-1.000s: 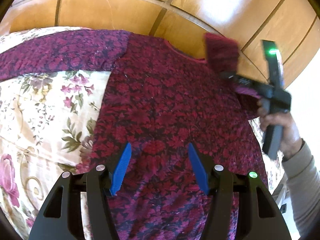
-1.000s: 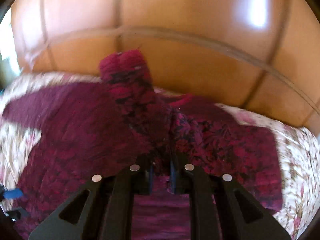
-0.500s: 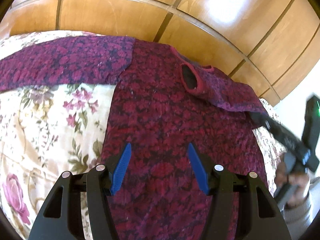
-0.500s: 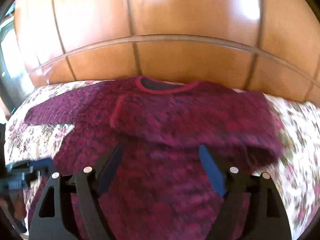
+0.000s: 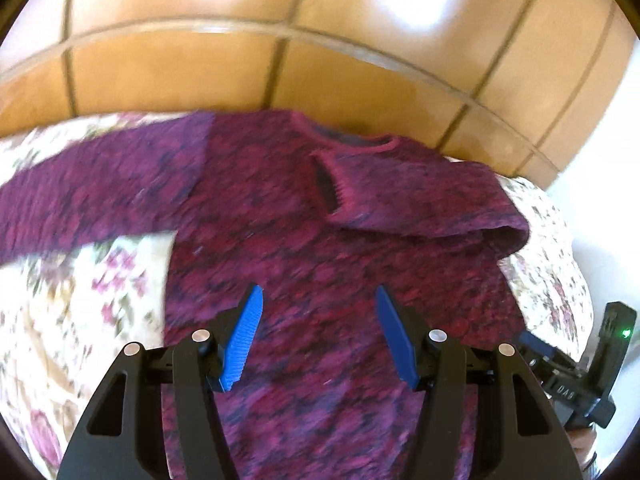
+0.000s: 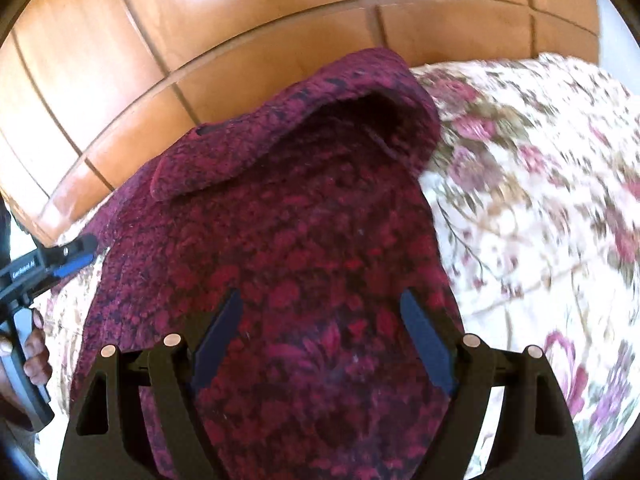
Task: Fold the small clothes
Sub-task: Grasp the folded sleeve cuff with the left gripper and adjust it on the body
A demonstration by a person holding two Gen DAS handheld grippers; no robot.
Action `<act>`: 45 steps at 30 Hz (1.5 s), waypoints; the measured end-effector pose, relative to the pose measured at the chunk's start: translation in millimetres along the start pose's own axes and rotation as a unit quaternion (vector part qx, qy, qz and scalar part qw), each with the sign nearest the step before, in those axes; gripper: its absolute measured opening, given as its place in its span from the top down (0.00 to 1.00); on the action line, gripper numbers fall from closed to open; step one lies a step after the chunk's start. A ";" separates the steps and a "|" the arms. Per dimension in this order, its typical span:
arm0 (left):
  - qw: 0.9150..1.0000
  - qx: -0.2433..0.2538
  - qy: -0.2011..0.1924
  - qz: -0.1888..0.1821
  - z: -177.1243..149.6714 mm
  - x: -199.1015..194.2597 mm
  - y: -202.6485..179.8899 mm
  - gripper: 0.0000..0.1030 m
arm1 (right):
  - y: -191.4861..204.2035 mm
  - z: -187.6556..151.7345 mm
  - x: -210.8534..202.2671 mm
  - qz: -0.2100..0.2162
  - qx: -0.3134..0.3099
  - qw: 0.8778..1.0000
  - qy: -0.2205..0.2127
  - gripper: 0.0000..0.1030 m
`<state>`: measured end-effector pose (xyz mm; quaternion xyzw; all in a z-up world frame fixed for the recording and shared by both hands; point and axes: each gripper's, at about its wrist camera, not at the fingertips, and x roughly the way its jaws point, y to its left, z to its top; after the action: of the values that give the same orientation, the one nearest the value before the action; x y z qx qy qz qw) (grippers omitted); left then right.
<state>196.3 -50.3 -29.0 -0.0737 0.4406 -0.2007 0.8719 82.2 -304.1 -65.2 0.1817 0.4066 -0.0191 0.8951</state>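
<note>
Count: one sweater [image 5: 320, 248]; two grippers, my left gripper [image 5: 318, 332] and my right gripper [image 6: 320, 332]; one bedspread [image 5: 80, 300]; one headboard [image 5: 280, 72].
Sweater: dark red knit, spread flat across the middle of both views; collar at the top centre of the left view, against the headboard; one sleeve stretched out to the upper left of that view; the other sleeve [image 5: 420, 200] folded in over the chest, cuff near the collar.
Left gripper: my blue fingers stand apart over the sweater's lower body; nothing between them.
Right gripper: my fingers stand wide apart over the sweater, nothing held; the folded sleeve lies above them in the right view.
Surface: floral bedspread, cream with pink blooms; bare at lower left of the left view and the right half of the right view.
Room: glossy wooden headboard fills the top of both views.
Edges: the sweater's side edges run down both views; open bedspread beyond them.
</note>
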 end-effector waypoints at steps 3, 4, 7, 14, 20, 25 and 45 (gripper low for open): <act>1.000 0.011 0.002 -0.026 13.9 7.2 -16.8 0.44 | -5.3 -5.3 -3.1 0.007 0.011 1.000 -0.006 0.20; 0.999 0.011 0.004 -0.030 18.7 10.4 -21.2 0.44 | -4.5 -5.2 -3.0 0.009 0.012 1.000 -0.007 0.19; 1.000 0.010 0.009 -0.025 34.3 27.0 -31.7 0.44 | -3.4 -8.3 -0.9 0.007 0.004 1.000 -0.008 0.17; 0.997 -0.063 0.043 0.014 64.1 86.0 -8.9 0.44 | 4.2 -14.1 4.1 -0.004 -0.021 1.000 -0.013 0.13; 0.994 -0.092 0.051 -0.002 80.7 112.2 4.2 0.89 | -7.5 -0.2 -7.3 0.015 0.014 0.999 -0.028 0.13; 0.996 -0.085 -0.005 -0.042 101.4 72.9 4.6 0.96 | -40.3 32.5 -5.5 -0.005 0.073 0.996 -0.058 0.13; 0.997 -0.070 -0.023 0.020 86.0 63.2 54.4 0.98 | -17.7 108.3 55.9 -0.012 0.018 0.998 -0.055 0.35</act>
<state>314.0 -31.2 -40.6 -0.1300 0.4348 -0.1499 0.8784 194.5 -351.2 -46.4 0.1912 0.3586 -0.0472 0.9125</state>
